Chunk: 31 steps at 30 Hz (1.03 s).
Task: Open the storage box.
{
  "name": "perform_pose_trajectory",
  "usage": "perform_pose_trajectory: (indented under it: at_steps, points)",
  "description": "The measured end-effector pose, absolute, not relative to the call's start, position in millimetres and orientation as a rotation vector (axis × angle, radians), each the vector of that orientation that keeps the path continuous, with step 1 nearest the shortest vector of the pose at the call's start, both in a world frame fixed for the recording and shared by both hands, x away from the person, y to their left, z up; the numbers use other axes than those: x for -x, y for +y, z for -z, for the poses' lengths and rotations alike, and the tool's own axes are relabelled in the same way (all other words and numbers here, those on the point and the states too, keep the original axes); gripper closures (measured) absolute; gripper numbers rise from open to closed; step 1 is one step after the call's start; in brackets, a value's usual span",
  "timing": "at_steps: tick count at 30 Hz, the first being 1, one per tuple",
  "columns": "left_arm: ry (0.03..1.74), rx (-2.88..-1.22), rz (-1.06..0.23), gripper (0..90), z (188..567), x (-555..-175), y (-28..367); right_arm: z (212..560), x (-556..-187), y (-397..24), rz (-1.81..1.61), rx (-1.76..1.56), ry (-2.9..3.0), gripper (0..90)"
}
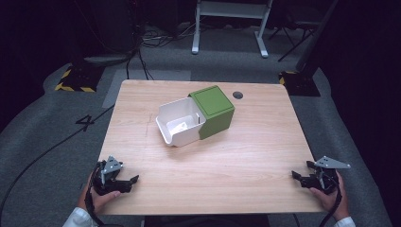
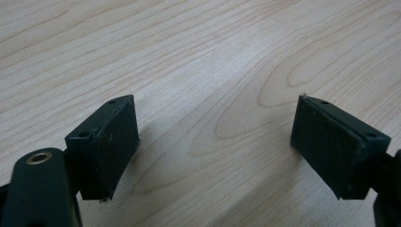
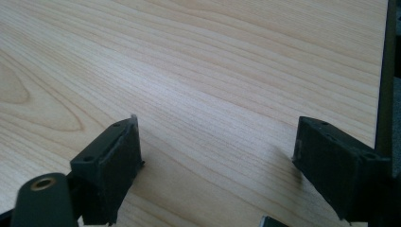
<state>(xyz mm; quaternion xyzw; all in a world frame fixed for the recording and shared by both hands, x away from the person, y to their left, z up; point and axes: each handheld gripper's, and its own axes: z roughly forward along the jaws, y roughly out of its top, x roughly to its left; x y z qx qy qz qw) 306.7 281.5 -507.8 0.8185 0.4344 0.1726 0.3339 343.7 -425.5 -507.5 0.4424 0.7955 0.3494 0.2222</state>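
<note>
While both tongs (image 1: 122, 181) (image 1: 302, 177) gape near corners, bare table (image 1: 213, 170) lies between.

My left gripper (image 2: 215, 142) sits low over the wooden table (image 2: 198, 56), jaws spread wide apart, nothing between them. Black pads (image 2: 116, 142) face inward. Bare wood grain runs beneath, with faint shadow under each jaw.

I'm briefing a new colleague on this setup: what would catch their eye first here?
A green box with a white drawer pulled open sits mid-table, something pale lying inside the drawer. The left gripper and right gripper rest open at the table's near corners, each in a hand.
</note>
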Motion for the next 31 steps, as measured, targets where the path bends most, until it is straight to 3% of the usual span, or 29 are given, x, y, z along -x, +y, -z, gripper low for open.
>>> perform_pose_trajectory:
  at_steps: [31]
  points:
    - [1.135,-2.135,-0.451,16.0,507.8,-309.3,282.7,507.5,-343.4,-425.4,-0.968,-1.221,2.200,15.9]
